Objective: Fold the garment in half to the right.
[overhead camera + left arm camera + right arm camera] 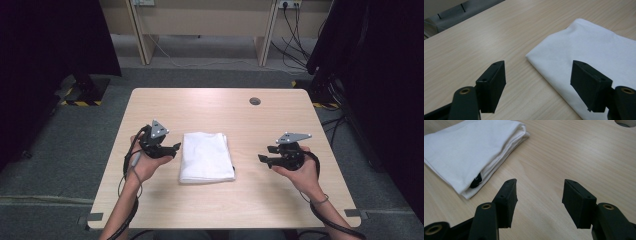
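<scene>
Your left tongs (173,148) are released, jaws wide apart w/ nothing between them; you hold them low over the tabletop (280,120), just beside the left edge of the folded white cloth (206,157). In the left gripper view one jaw is above bare wood and the other above the near part of the cloth (596,50), whose corner lies between the two jaws; I cannot tell if that jaw touches the fabric. Your right tongs (264,155) are released also, jaws spread over bare wood, pointing toward the cloth but apart from it. In the right gripper view the cloth (466,152) lies ahead at the upper left, folded in several layers, and a small black tag (475,182) shows between the layers at the near edge. The cloth lies flat, approx. at the middle of the tabletop, between your two hands. Far side of the tabletop has a round cable hole (255,101). Around it is grey floor (65,145), and wall sockets w/ cables (290,40) at the back.
</scene>
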Action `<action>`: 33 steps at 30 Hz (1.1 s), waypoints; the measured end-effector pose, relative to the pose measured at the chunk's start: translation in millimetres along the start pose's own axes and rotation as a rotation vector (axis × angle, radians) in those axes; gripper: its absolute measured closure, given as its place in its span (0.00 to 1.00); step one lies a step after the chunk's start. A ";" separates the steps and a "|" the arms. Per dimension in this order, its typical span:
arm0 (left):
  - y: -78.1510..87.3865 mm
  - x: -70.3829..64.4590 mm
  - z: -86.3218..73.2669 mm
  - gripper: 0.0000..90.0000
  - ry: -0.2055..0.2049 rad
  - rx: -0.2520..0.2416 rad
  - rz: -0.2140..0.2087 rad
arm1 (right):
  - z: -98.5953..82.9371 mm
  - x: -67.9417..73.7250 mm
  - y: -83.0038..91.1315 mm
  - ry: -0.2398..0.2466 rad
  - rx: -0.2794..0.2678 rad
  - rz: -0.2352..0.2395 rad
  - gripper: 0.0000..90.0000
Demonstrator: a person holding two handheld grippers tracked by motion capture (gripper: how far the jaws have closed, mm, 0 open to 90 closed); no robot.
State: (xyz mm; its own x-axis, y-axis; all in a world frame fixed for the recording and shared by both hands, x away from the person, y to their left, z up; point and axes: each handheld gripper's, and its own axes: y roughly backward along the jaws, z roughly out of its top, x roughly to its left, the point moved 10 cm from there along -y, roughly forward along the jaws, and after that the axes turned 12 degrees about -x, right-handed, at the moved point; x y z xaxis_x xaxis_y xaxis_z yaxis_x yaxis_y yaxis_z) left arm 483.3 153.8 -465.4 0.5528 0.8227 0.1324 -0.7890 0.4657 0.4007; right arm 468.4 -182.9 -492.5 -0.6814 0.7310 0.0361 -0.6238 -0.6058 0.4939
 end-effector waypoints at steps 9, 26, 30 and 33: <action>9.3 2.7 -8.0 0.29 0.010 -0.014 0.014 | -4.7 -9.9 8.7 -0.014 -0.007 -0.024 0.49; 24.2 2.4 -22.6 0.28 0.012 -0.035 0.026 | -12.8 -21.9 22.4 -0.034 -0.022 -0.060 0.46; 26.8 0.6 -27.1 0.28 0.010 -0.035 0.023 | -15.7 -24.3 26.1 -0.037 -0.023 -0.069 0.45; 28.5 0.1 -29.5 0.28 0.009 -0.037 0.022 | -17.3 -25.9 28.8 -0.040 -0.025 -0.075 0.45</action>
State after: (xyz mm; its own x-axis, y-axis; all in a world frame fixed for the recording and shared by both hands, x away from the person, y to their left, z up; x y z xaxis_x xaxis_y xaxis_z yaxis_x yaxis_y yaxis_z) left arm 453.0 176.7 -480.7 0.5327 0.8359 0.1324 -0.8106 0.4589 0.3639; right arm 461.5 -224.7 -494.2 -0.6166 0.7865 0.0348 -0.6824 -0.5559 0.4746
